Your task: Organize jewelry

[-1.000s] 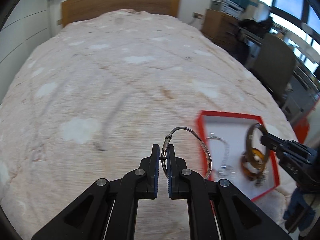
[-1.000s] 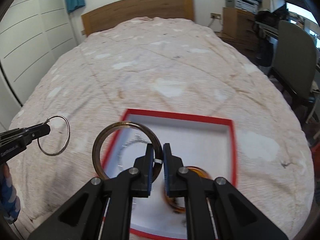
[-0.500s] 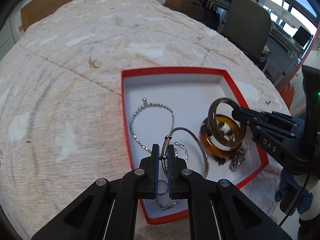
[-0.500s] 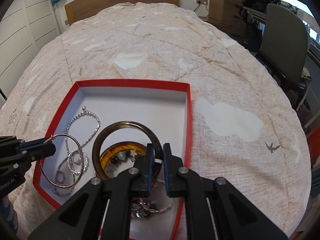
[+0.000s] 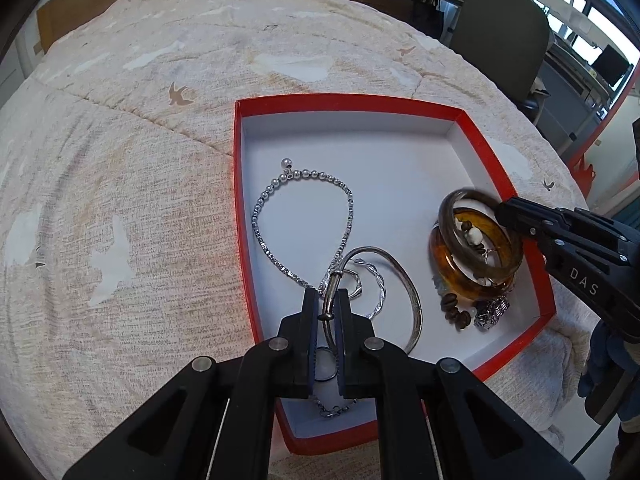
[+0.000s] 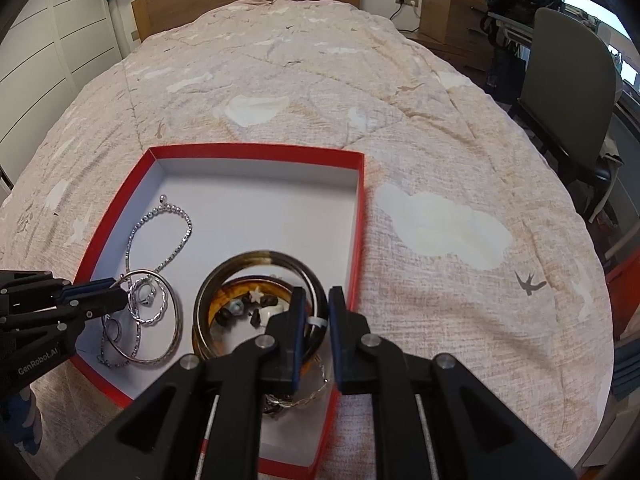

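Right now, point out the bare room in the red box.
Free: the box floor along its far wall, beyond the beaded chain and the bangles. Crowded: the near half, with the silver hoop, rings and both tools.

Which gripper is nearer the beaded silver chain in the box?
Left. The left gripper, shut on a thin silver bangle, sits right at the chain's near loop. The right gripper, jaws opening around the dark bangle, is across the red box.
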`<action>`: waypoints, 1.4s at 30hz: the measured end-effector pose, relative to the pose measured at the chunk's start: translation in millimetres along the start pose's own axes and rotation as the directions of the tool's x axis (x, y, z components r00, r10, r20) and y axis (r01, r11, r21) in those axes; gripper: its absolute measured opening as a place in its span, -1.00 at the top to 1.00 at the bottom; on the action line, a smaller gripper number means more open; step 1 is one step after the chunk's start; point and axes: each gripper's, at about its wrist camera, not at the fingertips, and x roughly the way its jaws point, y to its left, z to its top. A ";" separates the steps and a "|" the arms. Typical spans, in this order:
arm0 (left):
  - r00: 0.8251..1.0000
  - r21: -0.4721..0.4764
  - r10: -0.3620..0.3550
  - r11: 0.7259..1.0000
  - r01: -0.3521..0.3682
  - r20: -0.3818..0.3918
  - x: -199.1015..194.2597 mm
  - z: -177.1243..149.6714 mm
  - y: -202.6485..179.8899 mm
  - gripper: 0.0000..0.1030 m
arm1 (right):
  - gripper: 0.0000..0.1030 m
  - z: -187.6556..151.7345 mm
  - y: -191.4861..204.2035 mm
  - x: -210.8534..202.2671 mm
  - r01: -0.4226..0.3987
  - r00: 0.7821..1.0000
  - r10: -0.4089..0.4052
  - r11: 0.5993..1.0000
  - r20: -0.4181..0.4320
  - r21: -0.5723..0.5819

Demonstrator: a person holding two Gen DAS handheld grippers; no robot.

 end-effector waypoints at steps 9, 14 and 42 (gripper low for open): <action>0.999 -0.011 -0.012 1.000 0.013 0.046 -24.1 -3.1 2.9 0.44 | 0.36 -2.0 6.9 -16.9 -0.007 1.000 0.006 1.000 0.017 0.007; 0.996 -0.021 -0.013 1.000 0.015 0.083 -48.1 -10.0 7.2 0.30 | 0.33 -3.6 12.4 -39.7 0.009 0.999 -0.009 1.000 0.043 0.012; 0.870 -0.320 0.378 0.906 -0.278 0.316 -265.3 -148.4 107.4 -0.81 | -0.12 -56.6 154.7 -197.8 -0.096 0.970 0.113 0.991 0.213 -0.089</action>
